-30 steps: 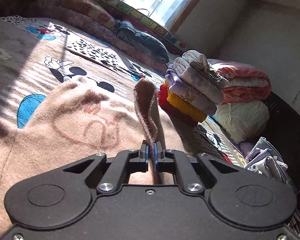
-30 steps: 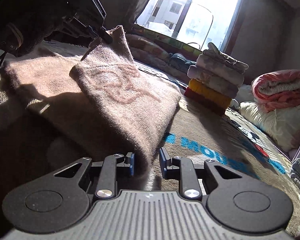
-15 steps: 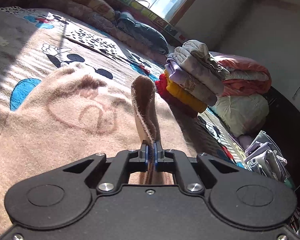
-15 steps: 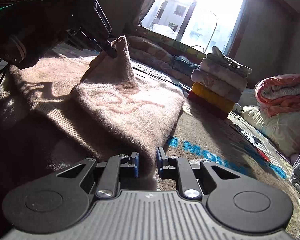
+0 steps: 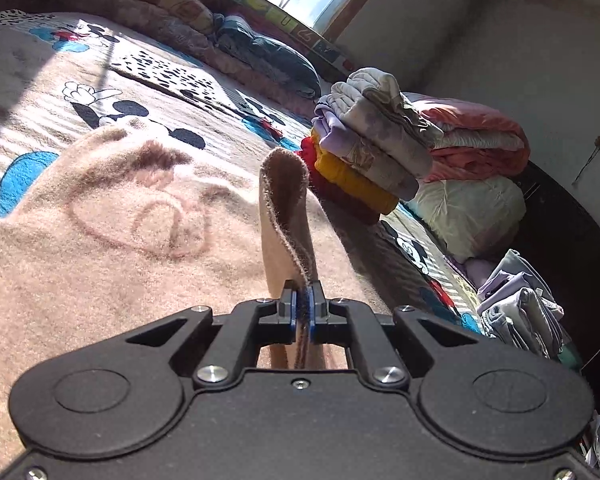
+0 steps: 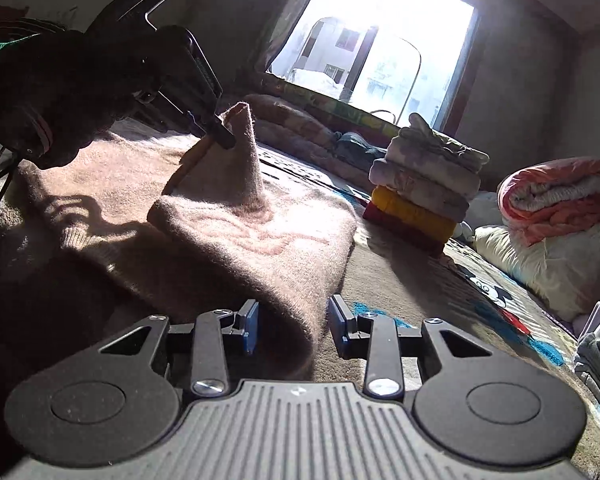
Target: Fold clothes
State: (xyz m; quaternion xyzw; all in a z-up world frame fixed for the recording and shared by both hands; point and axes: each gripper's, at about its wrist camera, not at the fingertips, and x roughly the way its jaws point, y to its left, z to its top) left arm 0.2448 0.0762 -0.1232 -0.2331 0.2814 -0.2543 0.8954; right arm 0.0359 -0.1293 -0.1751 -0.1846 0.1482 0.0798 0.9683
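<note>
A fuzzy pink sweater (image 5: 100, 248) with a darker looped pattern lies folded over on the bed. My left gripper (image 5: 304, 304) is shut on a corner of it, and that corner stands up as a peak (image 6: 242, 152) in the right wrist view. There the left gripper (image 6: 220, 136) hangs above the sweater (image 6: 260, 240), held by a dark-gloved hand. My right gripper (image 6: 294, 326) is open, its fingers on either side of the sweater's near folded edge, low by the bed.
A stack of folded clothes (image 6: 420, 192) stands beyond the sweater, red and yellow at the bottom. An orange quilt roll (image 6: 560, 196) rests on a cream pillow (image 6: 552, 264) at right. Grey folded garments (image 5: 520, 304) lie at the bed's right edge. A cartoon-print blanket (image 5: 120, 80) covers the bed.
My right gripper's jaws have spread wide after nearly closing on the near edge. The left gripper has lowered the pinched corner, and the folded flap has settled flatter.
</note>
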